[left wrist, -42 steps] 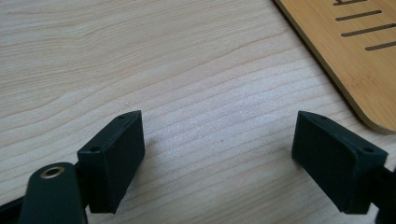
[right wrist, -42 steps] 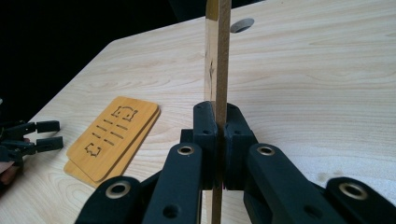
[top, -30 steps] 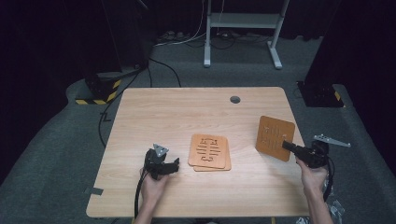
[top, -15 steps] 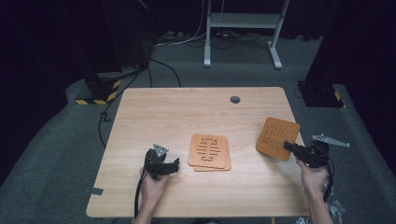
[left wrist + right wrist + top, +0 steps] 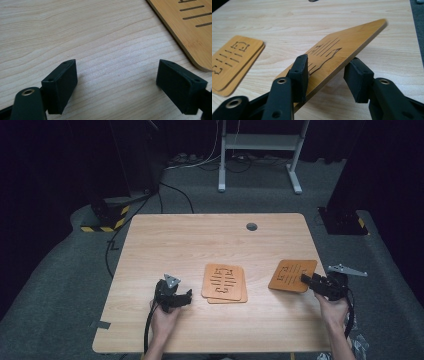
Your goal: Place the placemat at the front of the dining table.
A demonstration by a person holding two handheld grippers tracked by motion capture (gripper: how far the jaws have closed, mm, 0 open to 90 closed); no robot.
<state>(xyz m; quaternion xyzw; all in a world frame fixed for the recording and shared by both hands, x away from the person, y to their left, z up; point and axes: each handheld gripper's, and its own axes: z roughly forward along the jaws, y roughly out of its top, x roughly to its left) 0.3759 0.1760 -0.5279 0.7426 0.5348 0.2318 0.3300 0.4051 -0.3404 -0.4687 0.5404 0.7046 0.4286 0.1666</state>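
Two slotted wooden boards lie stacked (image 5: pixel 224 282) at the table's middle front; the stack also appears far left in the right gripper view (image 5: pixel 232 62). A third board (image 5: pixel 291 274) is lifted at the right, tilted with its far edge up (image 5: pixel 342 50). My right gripper (image 5: pixel 307 279) is shut on its near corner, one jaw on top and one beneath (image 5: pixel 328 72). My left gripper (image 5: pixel 186 296) rests on the table just left of the stack, open (image 5: pixel 117 77) with bare wood between its jaws. The stack's edge (image 5: pixel 185 27) lies to its upper right.
The wooden table (image 5: pixel 200 240) has a round cable hole (image 5: pixel 251 226) near its back edge. On the carpet behind it stand a white desk frame (image 5: pixel 260 145), a yellow-and-black striped base (image 5: pixel 107 222) and a dark box (image 5: pixel 342 220).
My right gripper has carried the board slightly left and nearer, turning it a little. The left gripper and the stack have stayed put.
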